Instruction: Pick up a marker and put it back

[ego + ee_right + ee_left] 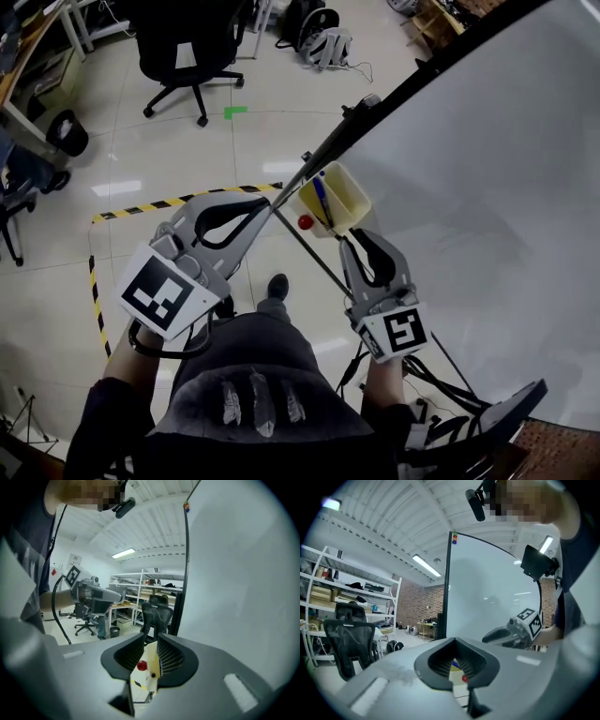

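A pale yellow holder (339,197) hangs at the lower edge of the whiteboard (487,187), with a blue marker (321,195) standing inside it. A small red ball (305,222) sits just below the holder's left side. My right gripper (348,240) is right under the holder, open; in the right gripper view the holder (151,663) and red ball (141,665) show through the gap between its jaws (151,641). My left gripper (270,204) is left of the holder, shut and empty. In the left gripper view, the holder (457,678) lies beyond its tips (454,641).
The whiteboard stand's leg (314,255) slants across the floor under the grippers. Yellow-black hazard tape (141,208) marks the floor on the left. Further off stand a black office chair (187,47) and a dark bin (67,131). Cables (441,389) lie near the stand's foot.
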